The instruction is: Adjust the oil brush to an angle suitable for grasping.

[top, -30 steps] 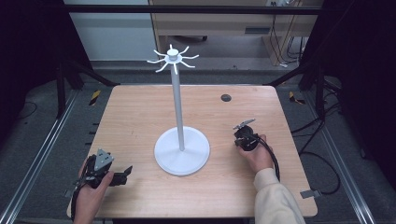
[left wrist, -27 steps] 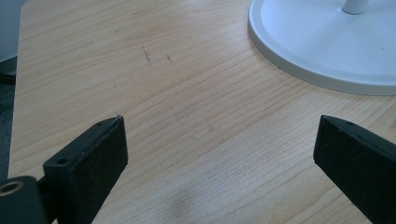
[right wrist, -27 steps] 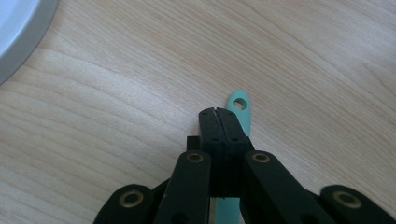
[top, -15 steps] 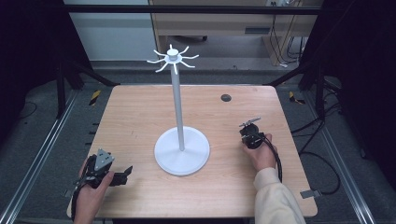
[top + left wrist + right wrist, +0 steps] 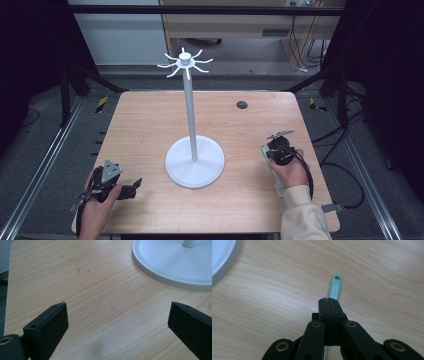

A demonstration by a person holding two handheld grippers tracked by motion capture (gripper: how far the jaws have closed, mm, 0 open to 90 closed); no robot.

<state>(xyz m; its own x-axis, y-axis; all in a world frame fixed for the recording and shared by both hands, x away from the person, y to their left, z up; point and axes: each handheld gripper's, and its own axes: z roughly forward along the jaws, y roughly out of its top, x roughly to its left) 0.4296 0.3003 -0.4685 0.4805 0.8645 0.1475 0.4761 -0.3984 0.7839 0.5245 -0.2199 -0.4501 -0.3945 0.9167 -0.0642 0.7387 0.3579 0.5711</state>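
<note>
The right gripper (image 5: 270,150) has drifted rightward, jaws clenched on a mint-green handle (image 5: 335,288), its lower part hidden; left gripper (image 5: 131,186) unmoved, jaws released.

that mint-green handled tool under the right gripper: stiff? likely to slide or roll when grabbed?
The mint handle looks like flat moulded plastic, so probably stiff and light. Flat on the smooth table, it likely slides rather than rolls. The right gripper sits shut above it.
</note>
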